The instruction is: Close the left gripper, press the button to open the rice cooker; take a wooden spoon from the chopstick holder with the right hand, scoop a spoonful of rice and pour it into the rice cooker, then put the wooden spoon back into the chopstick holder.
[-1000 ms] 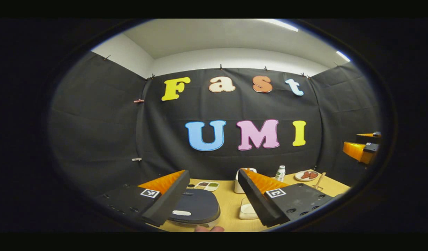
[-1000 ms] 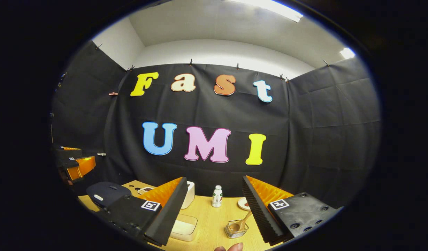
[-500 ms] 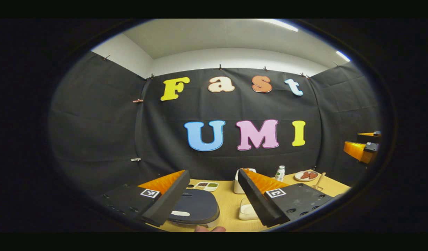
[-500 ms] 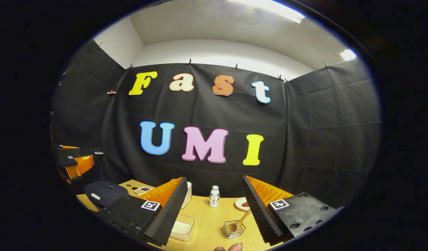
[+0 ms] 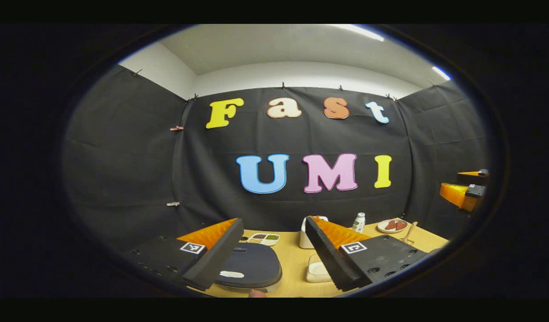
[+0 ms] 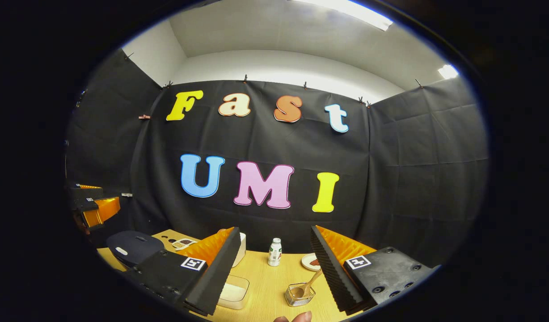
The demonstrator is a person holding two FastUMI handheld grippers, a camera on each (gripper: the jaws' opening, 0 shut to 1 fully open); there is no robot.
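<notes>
Pale yellow wood grain on the table point(image 6: 268, 286); dark navy lid on the rice cooker point(image 5: 252, 264), with a small white oval button point(image 5: 232, 273) near its front edge; light tan on the wooden spoon point(image 6: 311, 282), standing in a clear, wire-edged chopstick holder point(image 6: 299, 295); white on the rice point(image 6: 232, 293) in a clear box; white bottle point(image 6: 274, 252) with green cap; white plate point(image 5: 392, 225) bearing reddish-brown pieces, possibly meat; black-and-white square markers on both gripper bodies.
</notes>
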